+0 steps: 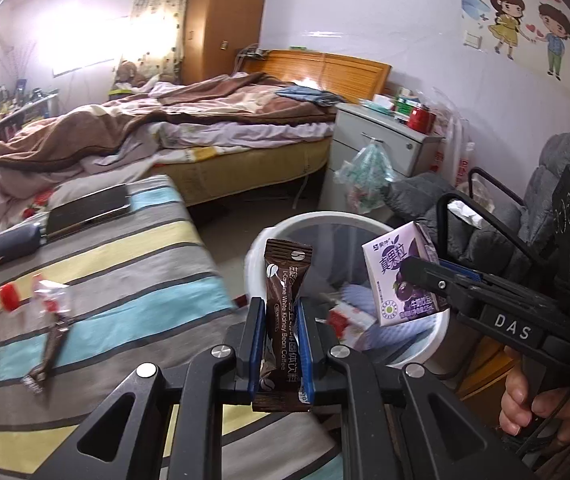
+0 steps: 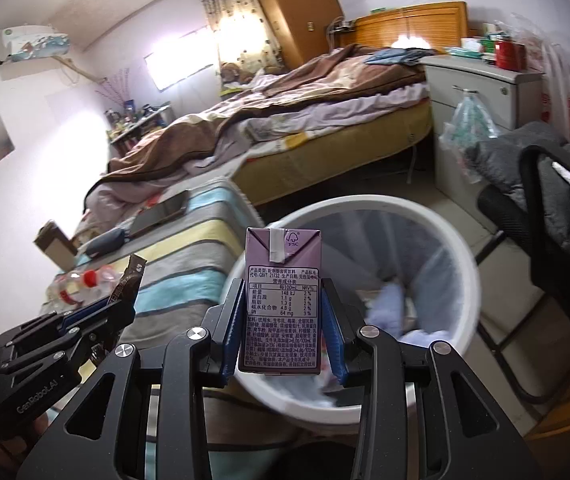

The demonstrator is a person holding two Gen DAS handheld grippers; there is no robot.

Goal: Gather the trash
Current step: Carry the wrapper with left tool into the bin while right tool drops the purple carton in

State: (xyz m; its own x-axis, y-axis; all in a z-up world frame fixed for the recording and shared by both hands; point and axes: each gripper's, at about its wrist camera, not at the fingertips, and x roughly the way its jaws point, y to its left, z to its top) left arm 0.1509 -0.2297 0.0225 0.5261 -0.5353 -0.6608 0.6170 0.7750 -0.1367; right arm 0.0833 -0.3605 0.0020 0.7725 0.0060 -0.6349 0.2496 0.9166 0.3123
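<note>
Both tools grip trash: the left tool (image 1: 281, 344) clamps a brown coffee sachet (image 1: 285, 312) upright along its fingers, the right tool (image 2: 283, 328) a purple drink carton (image 2: 283, 300). Just ahead and below both sits the white wastebasket (image 2: 465, 280), nearer the right tool. Its contents are blurred; plastic bottles (image 1: 1, 304) wait left, on the striped bed (image 1: 125, 280).

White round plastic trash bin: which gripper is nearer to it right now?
Right. The right gripper holds the purple drink carton over the white round plastic trash bin; the left gripper, clamping the brown coffee sachet, sits by its bedside rim.
</note>
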